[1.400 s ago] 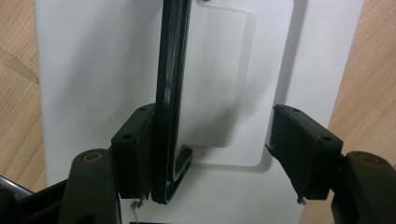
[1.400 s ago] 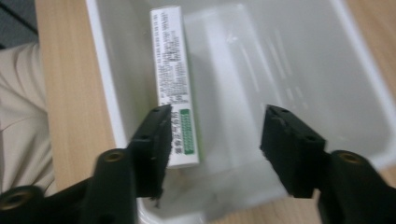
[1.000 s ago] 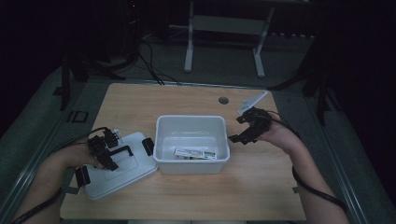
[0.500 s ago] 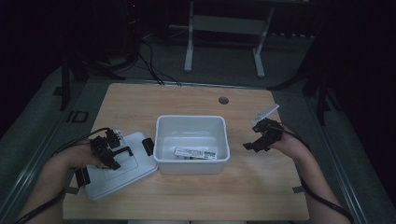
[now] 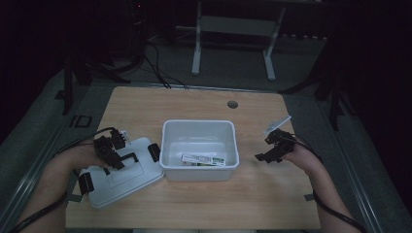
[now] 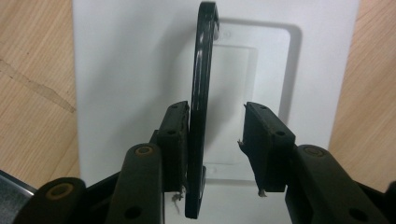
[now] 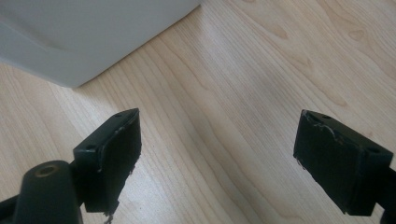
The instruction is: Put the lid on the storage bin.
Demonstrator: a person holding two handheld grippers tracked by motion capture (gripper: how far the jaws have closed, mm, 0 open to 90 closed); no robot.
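Observation:
A white bin [image 5: 198, 123] stands mid-table with a flat packet [image 5: 204, 159] lying inside. Its white lid [image 5: 133, 183] lies to the left, tilted against the bin. My left gripper [image 5: 115, 159] hangs over the lid's black handle [image 5: 128, 158]. In the left gripper view the handle [image 6: 201, 70] stands between the jaws of the left gripper [image 6: 217, 135], which have just been closing: one pad [image 6: 175, 128] touches it, the other is still apart. My right gripper [image 5: 265, 157] is low over the table right of the bin, open and empty; the right gripper [image 7: 219, 140] faces bare wood near the bin's corner [image 7: 84, 32].
Black latch clips [image 5: 153, 152] sit on the lid's ends. A round cable hole [image 5: 232, 104] lies at the table's far edge. Metal stand legs [image 5: 197, 48] rise behind the table. Bare wood [image 5: 272, 194] spreads at the front right.
My right hand has moved right and down, away from the bin's right rim to the table beside it. The left gripper has stayed over the lid's handle.

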